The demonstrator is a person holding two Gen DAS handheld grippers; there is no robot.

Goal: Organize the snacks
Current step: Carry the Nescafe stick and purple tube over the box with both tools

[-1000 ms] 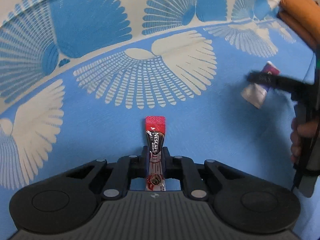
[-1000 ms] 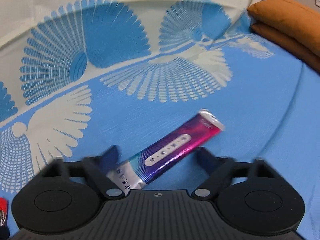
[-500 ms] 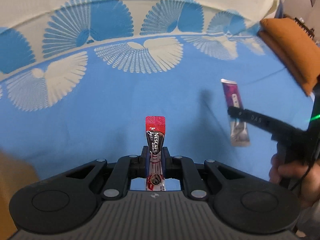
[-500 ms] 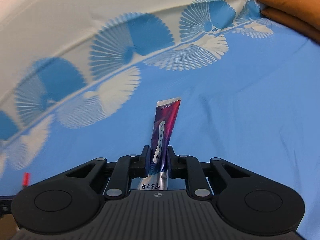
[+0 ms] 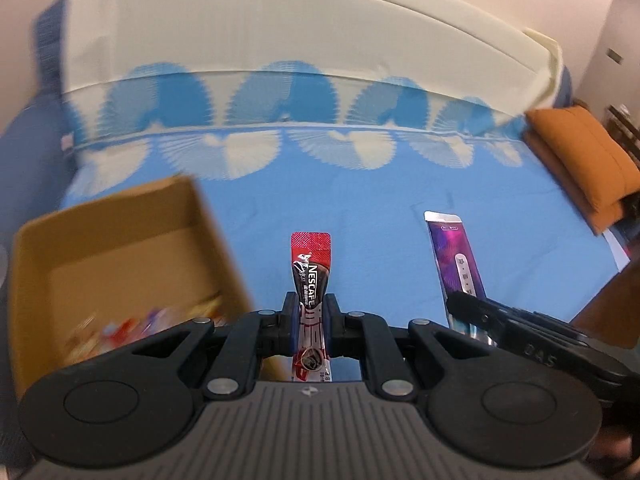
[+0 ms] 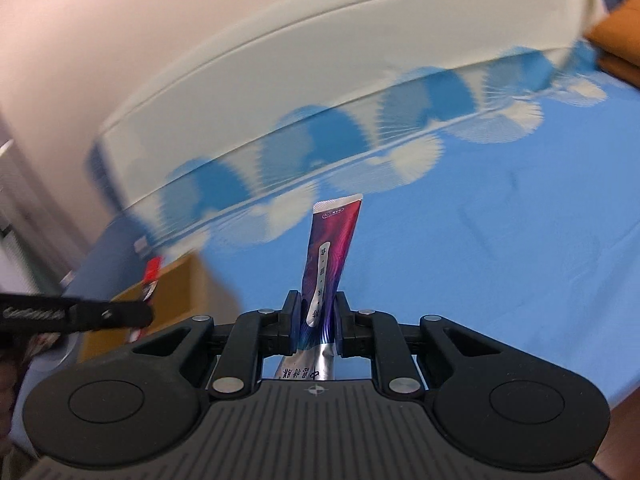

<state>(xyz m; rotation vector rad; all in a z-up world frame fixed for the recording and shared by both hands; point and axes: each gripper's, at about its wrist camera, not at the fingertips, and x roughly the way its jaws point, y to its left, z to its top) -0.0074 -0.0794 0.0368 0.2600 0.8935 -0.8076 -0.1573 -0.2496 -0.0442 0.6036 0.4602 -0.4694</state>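
My left gripper (image 5: 311, 312) is shut on a red and black Nescafe stick sachet (image 5: 311, 272), which stands up between the pads, lifted above the blue bed cover. My right gripper (image 6: 316, 316) is shut on a purple and magenta stick sachet (image 6: 330, 256). That purple sachet (image 5: 456, 256) also shows in the left wrist view, to the right of the red one. An open cardboard box (image 5: 120, 248) with several blurred snack packets on its floor sits at the left. In the right wrist view the box (image 6: 180, 292) and the red sachet (image 6: 152, 276) lie at the lower left.
A blue bed cover with white fan patterns (image 5: 360, 200) spreads below. A cream headboard (image 5: 280, 40) runs along the back. Orange cushions (image 5: 588, 164) lie at the far right. The other gripper's black body (image 5: 540, 356) reaches in from the right.
The right gripper closed on the purple sachet and lifted it off the cover. Both grippers rose and swung left, which brought the cardboard box into view.
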